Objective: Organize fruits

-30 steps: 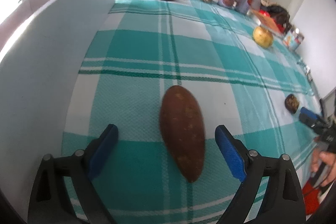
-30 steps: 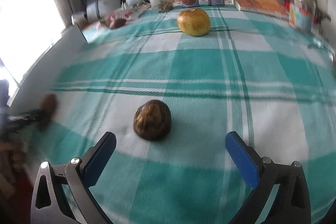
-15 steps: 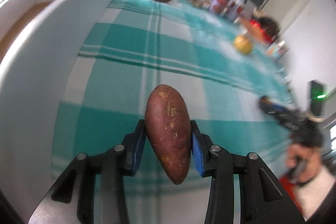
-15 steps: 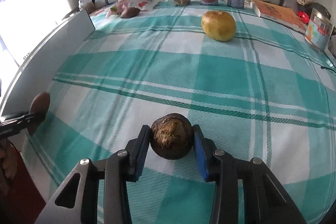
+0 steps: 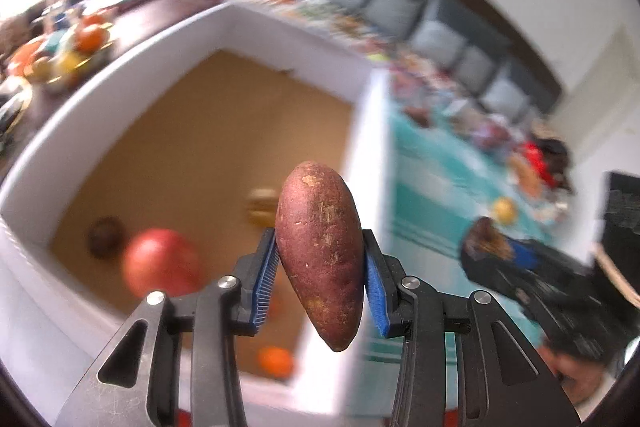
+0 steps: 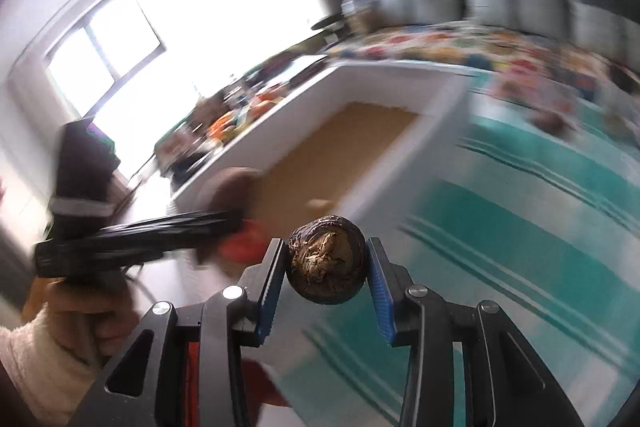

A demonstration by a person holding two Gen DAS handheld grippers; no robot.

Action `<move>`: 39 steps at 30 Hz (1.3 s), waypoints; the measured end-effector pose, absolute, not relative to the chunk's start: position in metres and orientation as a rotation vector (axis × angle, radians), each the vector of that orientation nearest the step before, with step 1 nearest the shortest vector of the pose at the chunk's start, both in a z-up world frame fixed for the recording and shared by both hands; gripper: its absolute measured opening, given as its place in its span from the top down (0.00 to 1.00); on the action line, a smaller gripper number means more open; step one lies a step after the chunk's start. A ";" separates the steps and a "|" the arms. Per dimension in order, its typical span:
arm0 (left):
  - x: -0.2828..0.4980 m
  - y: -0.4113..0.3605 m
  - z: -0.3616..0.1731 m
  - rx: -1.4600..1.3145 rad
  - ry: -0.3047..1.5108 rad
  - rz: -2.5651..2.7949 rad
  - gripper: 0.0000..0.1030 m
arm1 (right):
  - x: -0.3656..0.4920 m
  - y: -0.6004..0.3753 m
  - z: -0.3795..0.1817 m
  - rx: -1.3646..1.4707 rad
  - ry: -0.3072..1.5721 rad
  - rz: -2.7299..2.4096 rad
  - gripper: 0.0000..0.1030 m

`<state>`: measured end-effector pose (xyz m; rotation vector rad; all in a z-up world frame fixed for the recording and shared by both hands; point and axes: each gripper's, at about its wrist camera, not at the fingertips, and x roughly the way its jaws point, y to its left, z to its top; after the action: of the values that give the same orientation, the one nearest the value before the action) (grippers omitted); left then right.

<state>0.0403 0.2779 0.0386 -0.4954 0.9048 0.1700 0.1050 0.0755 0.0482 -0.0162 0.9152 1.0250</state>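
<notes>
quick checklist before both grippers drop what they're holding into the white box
1. Left gripper grip on the sweet potato: ok, blue pads press on both its sides.
2. Right gripper grip on the dark round fruit: ok, clamped between both pads.
3. Sweet potato over the white box: cannot tell, it appears near the right wall.
4. Dark round fruit over the box: not ok, it seems to hang above the teal tablecloth.
5. Free floor in the box: ok, brown bottom shows beside the red fruit.
6. Grippers apart: cannot tell, motion blur.
</notes>
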 end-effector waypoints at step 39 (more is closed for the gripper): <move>0.116 -0.014 -0.073 -0.033 1.012 -0.079 0.11 | 0.115 -0.274 -0.108 -0.032 0.974 0.061 0.00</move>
<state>0.1156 -0.0137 -0.0725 -0.0327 1.0121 -0.0795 0.1152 -0.2738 -0.1084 -0.0316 0.9742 0.0607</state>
